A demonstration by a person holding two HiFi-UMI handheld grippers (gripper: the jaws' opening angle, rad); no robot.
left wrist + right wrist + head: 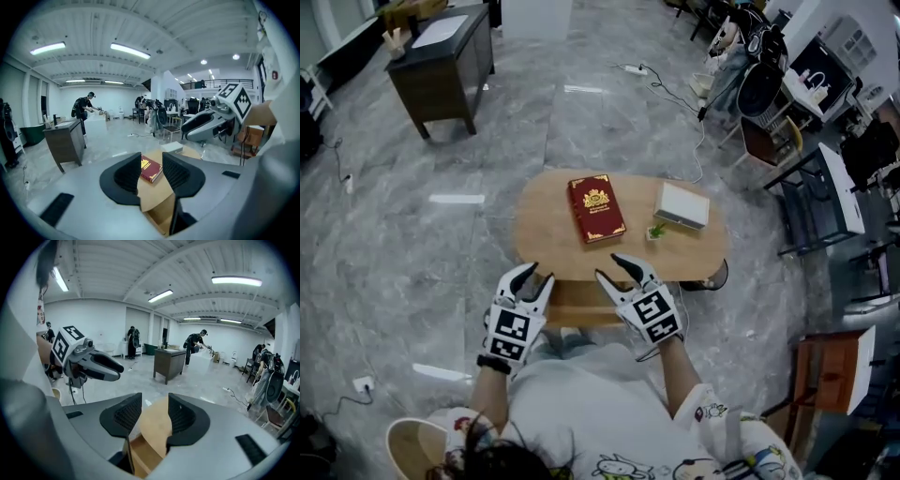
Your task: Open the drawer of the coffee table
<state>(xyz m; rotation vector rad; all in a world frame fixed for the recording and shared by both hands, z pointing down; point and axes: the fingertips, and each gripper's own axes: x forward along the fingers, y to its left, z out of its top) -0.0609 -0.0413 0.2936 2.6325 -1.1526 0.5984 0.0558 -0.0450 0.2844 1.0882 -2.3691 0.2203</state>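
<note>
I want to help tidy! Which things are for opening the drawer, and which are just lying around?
For the job: coffee table, its drawer, left gripper, right gripper, both empty.

Just lying about: red book, white box, little plant, dark cabinet behind.

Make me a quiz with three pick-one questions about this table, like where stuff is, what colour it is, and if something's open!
1. Where does the book lie? A on the coffee table; B on the floor; C on a chair.
2. What colour is the book? A blue; B red; C green.
3. How is the drawer? A shut; B taken away; C pulled out.
Answers: 1 A, it lies flat on the wooden top. 2 B, its cover is red with gold. 3 C, its wooden inside shows below the table's near edge.
</note>
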